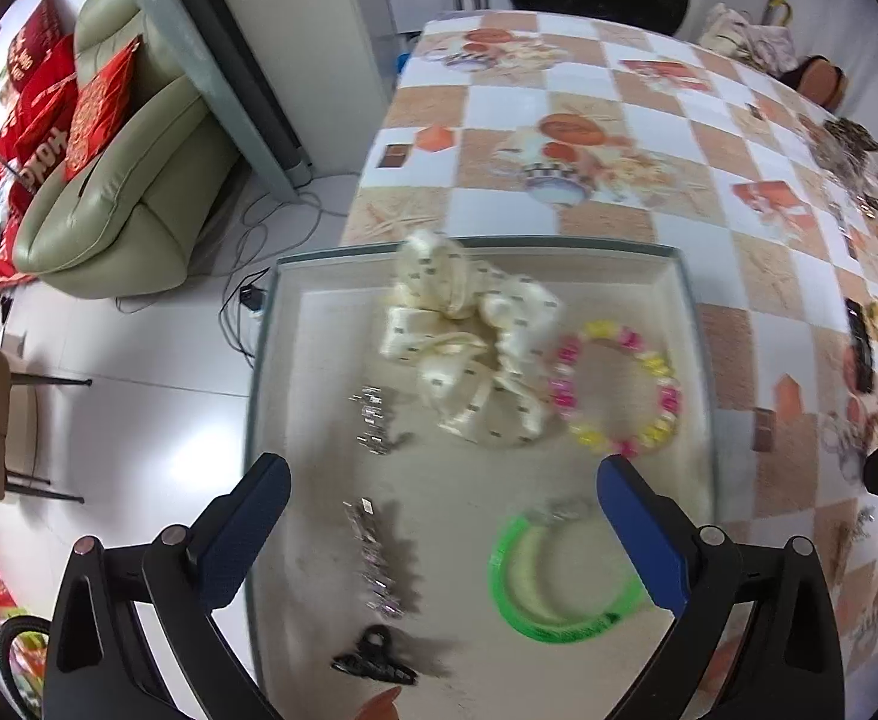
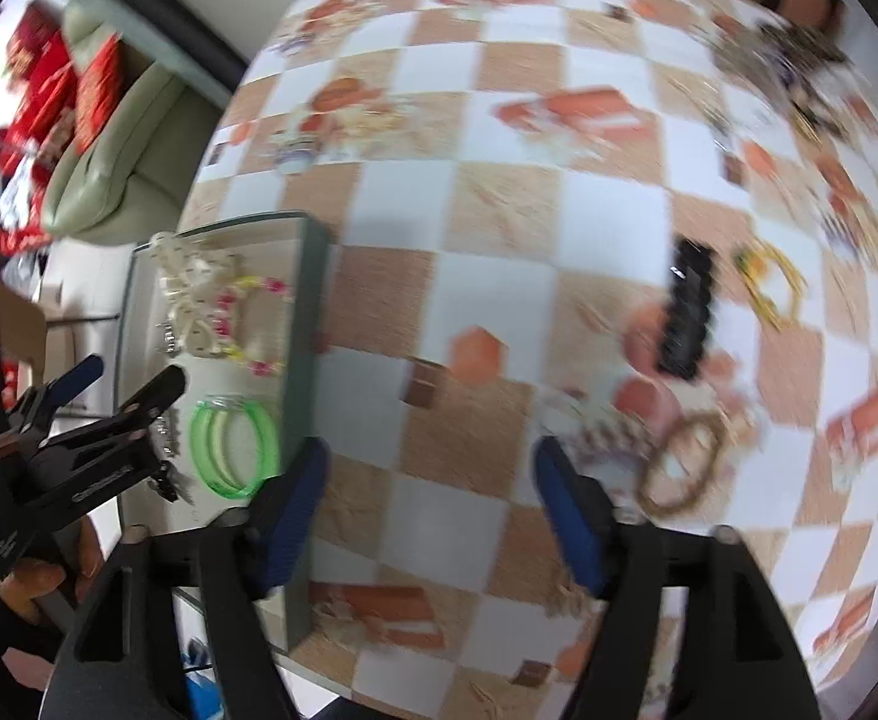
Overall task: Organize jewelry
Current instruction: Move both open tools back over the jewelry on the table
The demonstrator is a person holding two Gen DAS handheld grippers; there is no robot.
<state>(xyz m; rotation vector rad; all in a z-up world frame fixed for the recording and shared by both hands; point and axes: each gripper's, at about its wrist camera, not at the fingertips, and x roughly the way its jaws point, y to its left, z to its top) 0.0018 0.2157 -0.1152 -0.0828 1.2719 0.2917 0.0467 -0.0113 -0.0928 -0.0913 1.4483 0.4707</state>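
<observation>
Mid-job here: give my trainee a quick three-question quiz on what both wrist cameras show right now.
1. True or false: the left gripper is shut on the green bangles.
2. Multiple choice: the cream bow lies (A) in the tray, (B) on the bare tablecloth, (C) on the sofa.
3. Fill in: the black hair clip on the tablecloth lies beside a ____ one.

Key: 1 false, both grippers are open and empty, the right gripper too; 2 A; 3 yellow.
</observation>
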